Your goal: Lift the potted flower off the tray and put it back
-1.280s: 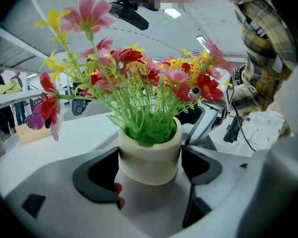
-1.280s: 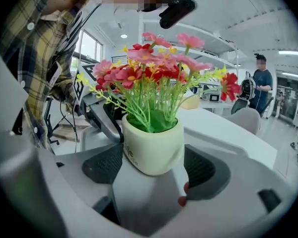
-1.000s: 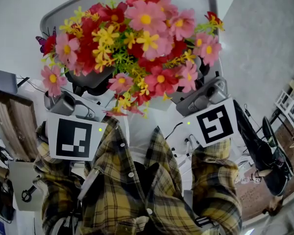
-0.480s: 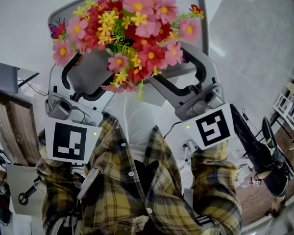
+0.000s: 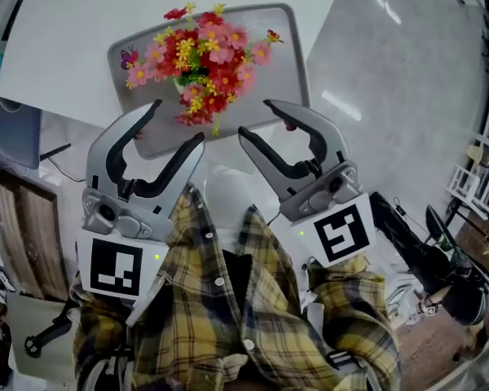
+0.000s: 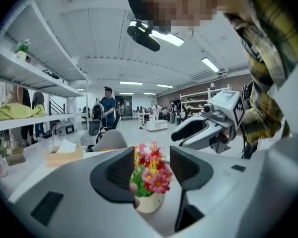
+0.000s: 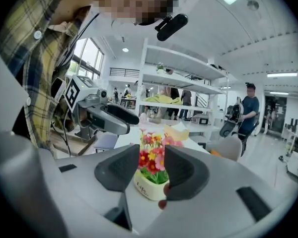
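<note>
The flower point(image 5: 202, 76) stands upright on the tray point(image 5: 287, 84), ahead and below, about equally near the left gripper point(image 5: 178, 120) and right gripper point(image 5: 254, 117). Both grip nothing, and their jaws, roughly half apart, have just been closing.

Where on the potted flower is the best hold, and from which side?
Probably the cream pot, below the blooms, taken low from opposite sides. The potted flower stands upright on the tray, and its blooms overhang, hiding the pot from above.

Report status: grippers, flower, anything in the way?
Left gripper and right gripper open, empty, jaws just been closing. Flower upright on tray, clear of both. Nothing in the way.
</note>
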Available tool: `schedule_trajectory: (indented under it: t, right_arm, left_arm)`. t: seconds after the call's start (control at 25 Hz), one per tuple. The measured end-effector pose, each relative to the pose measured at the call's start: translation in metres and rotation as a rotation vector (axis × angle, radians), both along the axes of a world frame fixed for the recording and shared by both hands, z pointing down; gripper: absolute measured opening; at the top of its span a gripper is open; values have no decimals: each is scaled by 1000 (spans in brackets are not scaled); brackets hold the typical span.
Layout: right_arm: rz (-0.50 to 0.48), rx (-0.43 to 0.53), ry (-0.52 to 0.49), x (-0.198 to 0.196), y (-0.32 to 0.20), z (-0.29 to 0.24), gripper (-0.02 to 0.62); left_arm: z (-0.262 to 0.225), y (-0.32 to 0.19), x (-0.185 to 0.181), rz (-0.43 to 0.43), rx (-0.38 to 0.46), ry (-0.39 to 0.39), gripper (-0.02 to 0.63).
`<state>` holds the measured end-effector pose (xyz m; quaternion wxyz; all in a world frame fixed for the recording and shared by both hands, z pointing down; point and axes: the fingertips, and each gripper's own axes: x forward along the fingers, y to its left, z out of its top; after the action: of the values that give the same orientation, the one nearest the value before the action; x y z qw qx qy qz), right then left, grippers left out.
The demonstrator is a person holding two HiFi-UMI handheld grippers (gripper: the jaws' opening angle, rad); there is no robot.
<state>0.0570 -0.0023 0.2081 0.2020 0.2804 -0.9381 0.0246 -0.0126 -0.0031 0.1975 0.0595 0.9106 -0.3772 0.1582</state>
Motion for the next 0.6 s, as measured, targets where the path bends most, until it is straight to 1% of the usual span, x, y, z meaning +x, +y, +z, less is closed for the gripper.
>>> schedule_trajectory:
  t: [0.12, 0.2, 0.24, 0.32, 0.4, 0.44, 0.48, 0.6]
  right_arm:
    - [11, 75, -14, -4, 5, -45, 136]
    - [21, 152, -21, -6, 9, -76, 112]
    - [28, 191, -27, -7, 11, -91, 102]
    - [45, 258, -46, -8, 16, -119, 67]
    - [61, 307, -75, -8, 20, -142, 36]
    - [69, 329, -88, -8, 22, -152, 29]
    - [77, 350, -99, -8, 24, -161, 20]
    - [94, 406, -116, -8, 28, -181, 5]
  left_arm:
    - [-53, 2, 8, -4, 95, 65, 208]
    - [-86, 6, 12, 6, 161, 112, 197]
    - [-101, 9, 14, 10, 193, 135, 180]
    - [-129, 16, 18, 11, 253, 170, 166]
    - [-150, 23, 22, -3, 307, 189, 137]
    - [-160, 26, 23, -12, 329, 199, 115]
    - [-168, 28, 24, -19, 348, 211, 114]
    - [-190, 33, 27, -47, 400, 246, 71]
